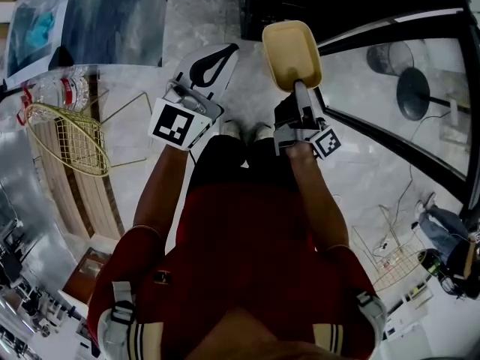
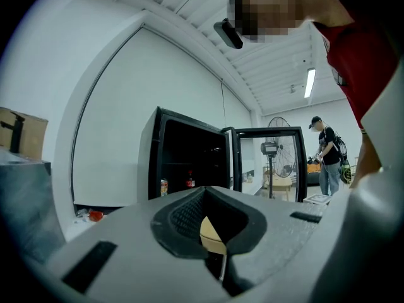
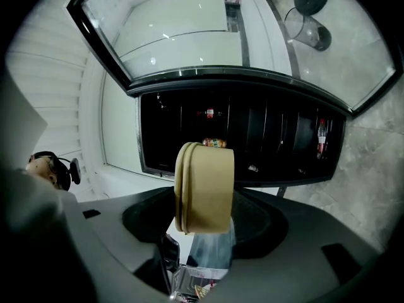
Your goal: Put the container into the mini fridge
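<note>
The tan lidded container (image 1: 291,51) lies on its side in my right gripper (image 1: 298,81), whose jaws are shut on its base. In the right gripper view the container (image 3: 205,194) juts out ahead of the right gripper (image 3: 202,229), in front of the dark open mini fridge (image 3: 252,137). The left gripper view shows the black fridge (image 2: 186,160) standing with its glass door (image 2: 268,160) swung open. My left gripper (image 1: 214,62) hangs beside the right one with its fingertips together. Nothing shows held in the left gripper (image 2: 208,229).
A can (image 2: 164,187) and a small bottle (image 2: 190,182) sit on a fridge shelf. A yellow wire basket (image 1: 71,137) and plastic bottles (image 1: 64,88) are at the left. A fan base (image 1: 412,88) stands behind the door glass. A person (image 2: 328,156) stands far off by a fan (image 2: 271,149).
</note>
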{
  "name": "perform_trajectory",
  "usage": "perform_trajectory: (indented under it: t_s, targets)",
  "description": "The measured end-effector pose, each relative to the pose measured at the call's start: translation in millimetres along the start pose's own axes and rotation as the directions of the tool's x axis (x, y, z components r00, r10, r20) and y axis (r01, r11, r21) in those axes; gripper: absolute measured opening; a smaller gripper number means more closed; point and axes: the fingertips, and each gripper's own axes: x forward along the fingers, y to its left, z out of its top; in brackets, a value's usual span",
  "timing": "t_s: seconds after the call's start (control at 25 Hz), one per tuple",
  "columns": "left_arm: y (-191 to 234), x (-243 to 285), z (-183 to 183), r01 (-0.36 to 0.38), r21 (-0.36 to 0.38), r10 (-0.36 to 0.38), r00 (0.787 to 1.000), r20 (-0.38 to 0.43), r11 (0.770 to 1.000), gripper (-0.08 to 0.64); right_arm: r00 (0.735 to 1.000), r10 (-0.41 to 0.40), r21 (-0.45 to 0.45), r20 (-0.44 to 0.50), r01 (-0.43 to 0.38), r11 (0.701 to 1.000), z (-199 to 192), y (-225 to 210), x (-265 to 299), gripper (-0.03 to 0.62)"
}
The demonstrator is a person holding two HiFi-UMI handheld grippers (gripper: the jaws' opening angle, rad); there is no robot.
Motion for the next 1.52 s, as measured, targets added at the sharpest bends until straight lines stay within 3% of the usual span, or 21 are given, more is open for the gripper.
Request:
perform_trajectory:
  t_s: [0.72, 1.52]
  targets:
    - [16, 35, -146, -0.013, -0.015, 0.014, 1.0, 0.026, 1.0, 0.006, 0.999, 0.029, -0.003, 0.02, -0.029, 1.0, 0, -145, 20, 0.259]
    - [38, 77, -304, -0.006, -0.02, 0.007, 0.997, 0.081, 1.0, 0.006, 0.996, 0.061, -0.068, 0.064, -0.057, 0.996, 11, -290, 65, 0.259]
